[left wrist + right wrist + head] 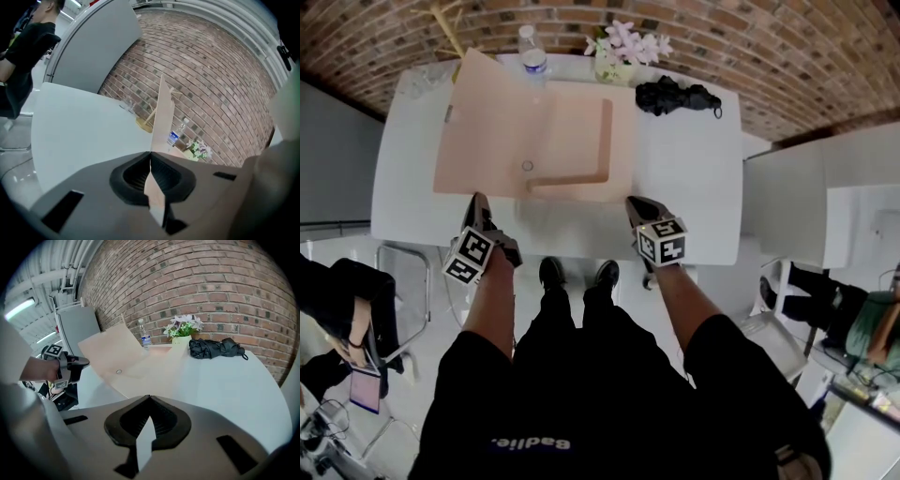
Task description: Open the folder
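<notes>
Two grippers out front here, one in each hand, both reaching to the near edge of the table (698, 187). My left arm (492, 305) runs straight ahead, bare forearm out of a black sleeve. The left gripper (475, 200) sits rolled to one side, its marker cube cocked on a corner. Its jaws are pressed together tip to tip, nothing down between the black ribbed pads. My right arm (680, 300) mirrors it, and the right gripper (631, 202) tips down at the tabletop, jaws also closed and empty.

The folder (581, 141) lies in the middle of the table, already spread: right half flat, left flap (487, 122) tilted up off the surface. In the left gripper view that flap shows edge-on, a thin blade of card rising right past my tips. Can't tell whether it touches them. It's matte peach card, with an L-shaped raised strip inside and a small round metal snap (527, 166) near the fold.

Table is smooth white, rectangular with rounded corners. Along the far edge there's a clear plastic bottle (532, 54) with a blue label, pale pink flowers (626, 45) in a light pot, and a crumpled black fabric umbrella (675, 96). Rough red brick wall (769, 42) behind.
</notes>
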### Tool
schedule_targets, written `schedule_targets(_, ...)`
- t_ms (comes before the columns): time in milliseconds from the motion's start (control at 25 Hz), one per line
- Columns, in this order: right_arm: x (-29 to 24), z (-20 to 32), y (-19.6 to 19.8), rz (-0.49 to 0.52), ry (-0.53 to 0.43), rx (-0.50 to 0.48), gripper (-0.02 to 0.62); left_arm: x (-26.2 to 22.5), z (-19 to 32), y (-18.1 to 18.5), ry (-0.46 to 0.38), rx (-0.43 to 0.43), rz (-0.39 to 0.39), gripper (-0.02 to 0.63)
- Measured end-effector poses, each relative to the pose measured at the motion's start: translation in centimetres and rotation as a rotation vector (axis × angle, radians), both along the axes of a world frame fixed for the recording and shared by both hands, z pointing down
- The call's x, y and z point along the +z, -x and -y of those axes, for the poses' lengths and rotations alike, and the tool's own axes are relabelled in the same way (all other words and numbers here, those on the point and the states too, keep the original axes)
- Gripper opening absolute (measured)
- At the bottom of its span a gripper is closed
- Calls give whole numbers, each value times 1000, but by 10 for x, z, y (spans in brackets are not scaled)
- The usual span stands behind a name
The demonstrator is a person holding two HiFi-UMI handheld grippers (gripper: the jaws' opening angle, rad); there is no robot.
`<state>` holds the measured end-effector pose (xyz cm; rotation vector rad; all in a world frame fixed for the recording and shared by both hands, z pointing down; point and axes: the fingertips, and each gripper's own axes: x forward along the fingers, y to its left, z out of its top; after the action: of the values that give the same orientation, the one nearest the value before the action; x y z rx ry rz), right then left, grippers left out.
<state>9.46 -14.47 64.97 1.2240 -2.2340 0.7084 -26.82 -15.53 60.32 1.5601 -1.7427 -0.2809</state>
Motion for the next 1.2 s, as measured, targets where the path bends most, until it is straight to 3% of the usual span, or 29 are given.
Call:
schedule_targets(720,0,-1,0,-25,10,-7,28,66,0,46,200,-154,-138,11)
schedule_targets(1200,1,-1,0,-37,28,-21,28,97,-1,55,325,-147,-174,21)
